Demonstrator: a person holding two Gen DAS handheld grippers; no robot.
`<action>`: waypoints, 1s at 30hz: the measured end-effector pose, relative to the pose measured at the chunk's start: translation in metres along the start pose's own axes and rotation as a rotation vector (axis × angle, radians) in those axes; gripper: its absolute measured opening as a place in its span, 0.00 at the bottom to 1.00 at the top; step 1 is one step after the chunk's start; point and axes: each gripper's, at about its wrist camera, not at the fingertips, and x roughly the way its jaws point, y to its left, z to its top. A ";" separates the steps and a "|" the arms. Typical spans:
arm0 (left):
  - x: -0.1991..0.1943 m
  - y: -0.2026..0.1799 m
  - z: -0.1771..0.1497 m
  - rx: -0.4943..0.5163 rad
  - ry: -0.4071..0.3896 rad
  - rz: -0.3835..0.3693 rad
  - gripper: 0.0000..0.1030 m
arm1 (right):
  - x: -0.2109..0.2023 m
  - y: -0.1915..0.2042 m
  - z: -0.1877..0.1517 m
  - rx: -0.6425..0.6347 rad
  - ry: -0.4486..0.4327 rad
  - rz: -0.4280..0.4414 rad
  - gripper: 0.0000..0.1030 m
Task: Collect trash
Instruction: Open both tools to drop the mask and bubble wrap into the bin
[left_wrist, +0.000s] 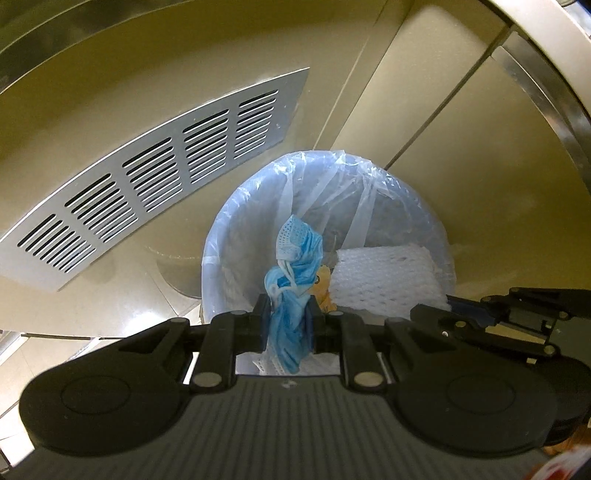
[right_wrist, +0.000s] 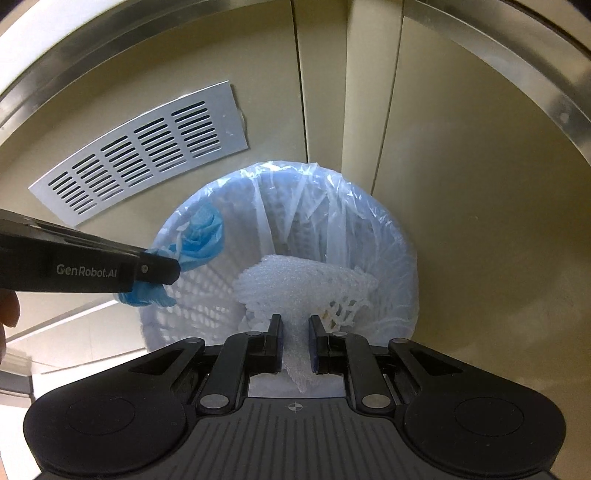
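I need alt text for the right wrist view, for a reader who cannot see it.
The right gripper pinches white foam netting above a bag-lined wastebasket. At left, the left gripper holds a blue face mask over the same basket.

My left tool hangs over the bin's near rim with the face mask between its pads; my right tool, just to its right, holds the foam net above the bin's inside. A vent grille sits on the panel behind, to the left.
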 end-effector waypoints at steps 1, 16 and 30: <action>0.001 0.000 0.000 0.000 0.000 0.000 0.16 | 0.001 0.000 0.001 0.001 0.000 0.000 0.14; -0.005 0.009 0.005 -0.044 -0.032 -0.018 0.34 | 0.008 0.004 0.004 0.013 0.014 -0.002 0.14; -0.017 0.014 -0.001 -0.056 -0.043 -0.008 0.34 | 0.008 0.007 0.006 0.018 0.004 0.006 0.14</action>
